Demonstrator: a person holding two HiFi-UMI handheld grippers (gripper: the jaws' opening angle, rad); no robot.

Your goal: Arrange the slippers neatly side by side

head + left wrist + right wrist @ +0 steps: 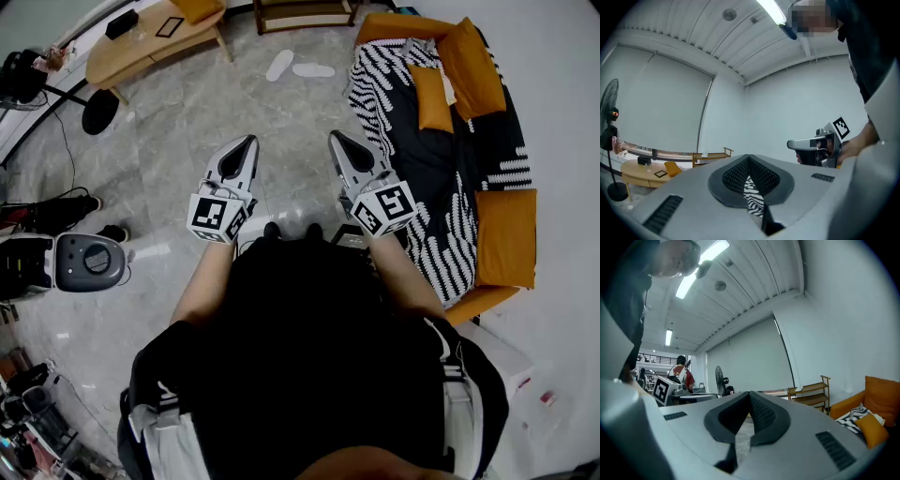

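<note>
Head view: slippers [313,70] beyond left gripper [248,146].

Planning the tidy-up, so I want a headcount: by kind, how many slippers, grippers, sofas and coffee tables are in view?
slippers: 2
grippers, the left gripper and the right gripper, both shut and empty: 2
sofa: 1
coffee table: 1
Total: 6

I see one flat white slipper [279,65] just left of the other slipper [313,69] on the grey stone floor [206,112], between the low wooden desk [141,47] at left and the orange sofa [506,234] at right.
</note>
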